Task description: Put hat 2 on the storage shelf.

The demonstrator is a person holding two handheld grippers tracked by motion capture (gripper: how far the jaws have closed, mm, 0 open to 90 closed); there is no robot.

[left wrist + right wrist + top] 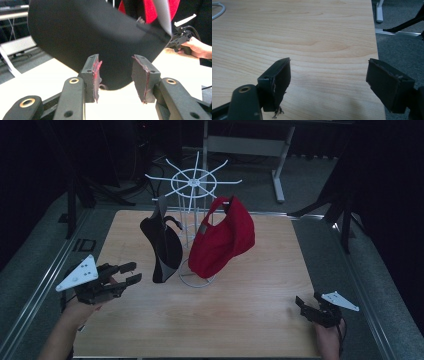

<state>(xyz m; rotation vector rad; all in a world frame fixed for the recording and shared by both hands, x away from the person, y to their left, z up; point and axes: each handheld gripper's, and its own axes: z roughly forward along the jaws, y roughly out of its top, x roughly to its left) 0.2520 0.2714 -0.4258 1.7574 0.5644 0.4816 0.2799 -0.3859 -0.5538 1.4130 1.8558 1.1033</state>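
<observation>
Your left gripper (115,77) faced the black cap (162,245), fingers apart.
The cap hung on the white rack (192,195), hiding the red cap (222,240) behind; your right gripper (328,82) gaped over bare table (312,37).

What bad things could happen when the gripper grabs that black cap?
1. The left gripper is open just short of the black cap, facing its smooth brim; a shallow pinch may slip off.
2. Both caps hang on a thin white wire rack. A sideways tug might tip it, or shake the red cap loose.
3. The right gripper sits open far away near the table edge, so nothing steadies the rack.
</observation>
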